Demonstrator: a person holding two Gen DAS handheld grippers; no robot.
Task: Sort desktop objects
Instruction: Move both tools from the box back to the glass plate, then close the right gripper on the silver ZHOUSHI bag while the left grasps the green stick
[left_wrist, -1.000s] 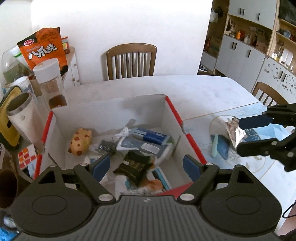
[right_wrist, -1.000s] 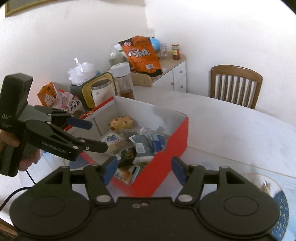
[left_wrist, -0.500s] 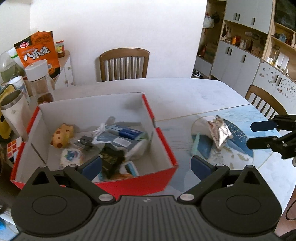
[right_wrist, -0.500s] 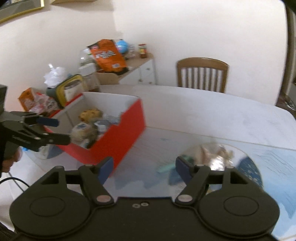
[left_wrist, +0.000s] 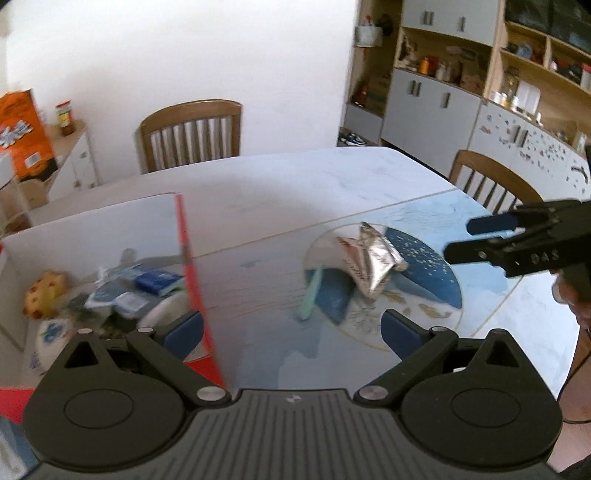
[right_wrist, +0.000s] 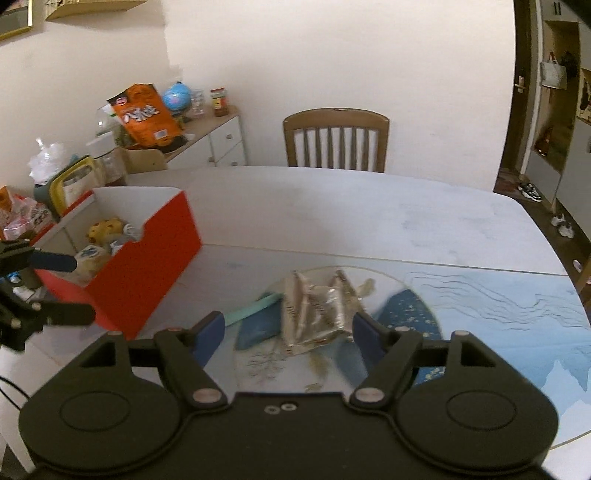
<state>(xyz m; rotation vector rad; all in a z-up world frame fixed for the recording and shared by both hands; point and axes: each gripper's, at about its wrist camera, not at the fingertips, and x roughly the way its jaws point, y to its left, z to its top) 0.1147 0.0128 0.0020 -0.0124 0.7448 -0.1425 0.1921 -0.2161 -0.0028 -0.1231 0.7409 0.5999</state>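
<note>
On the table (right_wrist: 369, 206) a crumpled silver foil wrapper (right_wrist: 317, 314) lies beside a pale green stick (right_wrist: 251, 312) on the round blue-patterned mat (left_wrist: 436, 266), well apart from the red box (right_wrist: 147, 266) that holds the sorted clutter — a spotted yellow toy (left_wrist: 44, 295) and blue packets (left_wrist: 155, 280) among it. Both grippers are empty with fingers spread wide: the right gripper (right_wrist: 288, 330) hovers just before the wrapper, the left gripper (left_wrist: 291, 330) hangs over the box's red edge — neither touches anything.
</note>
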